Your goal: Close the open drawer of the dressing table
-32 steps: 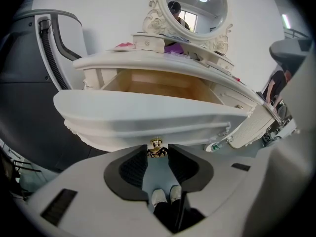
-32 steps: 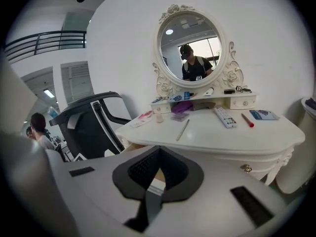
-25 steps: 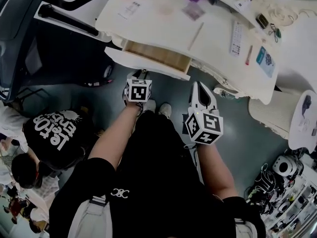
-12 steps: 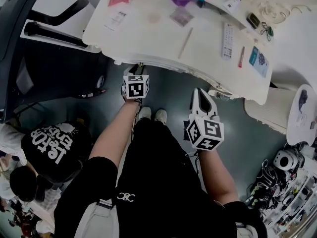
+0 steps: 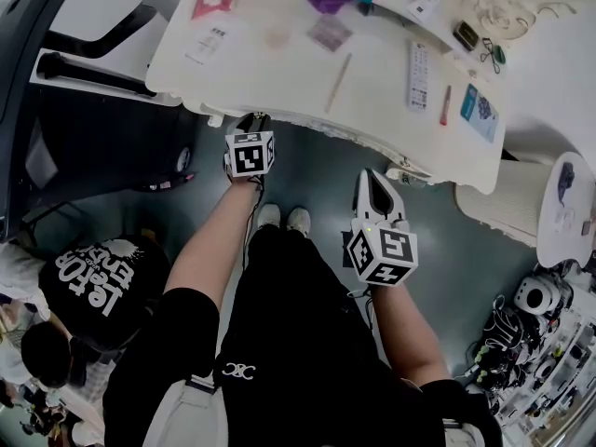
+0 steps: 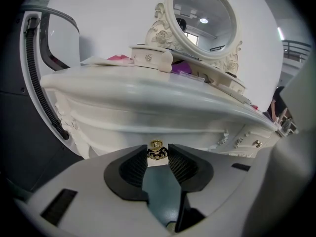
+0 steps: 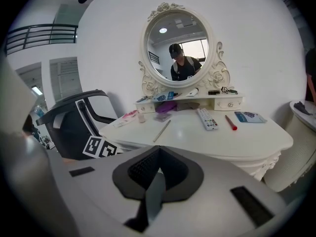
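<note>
- Drawer (image 6: pixel 148 131) looks pushed home. In the head view no box sticks out below the dressing table's worktop (image 5: pixel 270 73). In the left gripper view the drawer front lies in line with the carved front on either side.
- Your left hand-held gripper (image 6: pixel 158 159) is at the table's front edge, toward its left part. Its jaws are closed on the small gold drawer knob (image 6: pixel 156 147), which sits right at the jaw tips.
- Your right hand-held gripper (image 7: pixel 159 154) hangs over the floor, well apart from the table. Its jaws are together with nothing between them.
- Step in hand, as I judge it: the very end of the push, so the closing looks done or all but done.
- Next move: if you doubt the seating, press lightly forward on the knob first.
- Then spread the left jaws until both pads are clear of the knob, and only after that draw straight back. Pull while the pads grip and the drawer may slide out again.
- The remote control (image 5: pixel 418 63) and the other small things on the worktop need no touching.
</note>
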A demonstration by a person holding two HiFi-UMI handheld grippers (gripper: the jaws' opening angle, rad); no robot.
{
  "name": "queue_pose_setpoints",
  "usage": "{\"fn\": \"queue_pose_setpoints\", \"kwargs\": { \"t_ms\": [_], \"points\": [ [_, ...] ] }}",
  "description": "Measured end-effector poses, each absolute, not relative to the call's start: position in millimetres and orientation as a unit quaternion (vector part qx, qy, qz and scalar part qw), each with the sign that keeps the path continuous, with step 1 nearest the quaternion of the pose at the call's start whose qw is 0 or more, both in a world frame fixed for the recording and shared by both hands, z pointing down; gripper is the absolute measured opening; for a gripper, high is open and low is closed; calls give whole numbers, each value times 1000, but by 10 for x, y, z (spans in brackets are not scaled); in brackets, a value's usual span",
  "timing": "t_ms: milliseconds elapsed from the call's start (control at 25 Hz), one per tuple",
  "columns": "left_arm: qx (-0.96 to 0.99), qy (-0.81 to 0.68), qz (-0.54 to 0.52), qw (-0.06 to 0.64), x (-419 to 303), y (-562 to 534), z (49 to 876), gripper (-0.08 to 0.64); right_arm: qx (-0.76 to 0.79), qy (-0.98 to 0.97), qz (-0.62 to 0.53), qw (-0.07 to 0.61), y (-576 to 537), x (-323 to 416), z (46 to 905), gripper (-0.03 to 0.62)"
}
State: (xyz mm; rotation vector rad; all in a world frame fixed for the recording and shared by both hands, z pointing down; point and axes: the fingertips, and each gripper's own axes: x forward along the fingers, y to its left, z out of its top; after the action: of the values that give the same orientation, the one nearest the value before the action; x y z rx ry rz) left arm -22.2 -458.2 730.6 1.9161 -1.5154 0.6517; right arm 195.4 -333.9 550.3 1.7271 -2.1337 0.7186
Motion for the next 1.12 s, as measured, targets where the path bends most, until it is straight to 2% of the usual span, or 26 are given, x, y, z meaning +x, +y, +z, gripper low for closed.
{"fn": "queue_pose_setpoints", "kwargs": {
  "t_ms": [160,280,360,640,1120],
  "points": [
    [724,-573,238,302,-227,-4521,7257,136,600,-746,248,147,-3329,1929,5479,9],
    [722,-581,238,291,-258,-4375,7136,109,598,-750,247,139,-3334,1893,5434,9],
    [726,-581,239,278,-260,-4243,7019,9,598,-751,247,132,-3342,1864,5385,9],
    [759,-561,220,247,-155,-3939,6401,6,605,-759,219,101,-3422,1731,5087,9],
    [830,-518,142,149,337,-3977,4651,6,636,-757,144,36,-3630,1716,4397,9]
  ]
}}
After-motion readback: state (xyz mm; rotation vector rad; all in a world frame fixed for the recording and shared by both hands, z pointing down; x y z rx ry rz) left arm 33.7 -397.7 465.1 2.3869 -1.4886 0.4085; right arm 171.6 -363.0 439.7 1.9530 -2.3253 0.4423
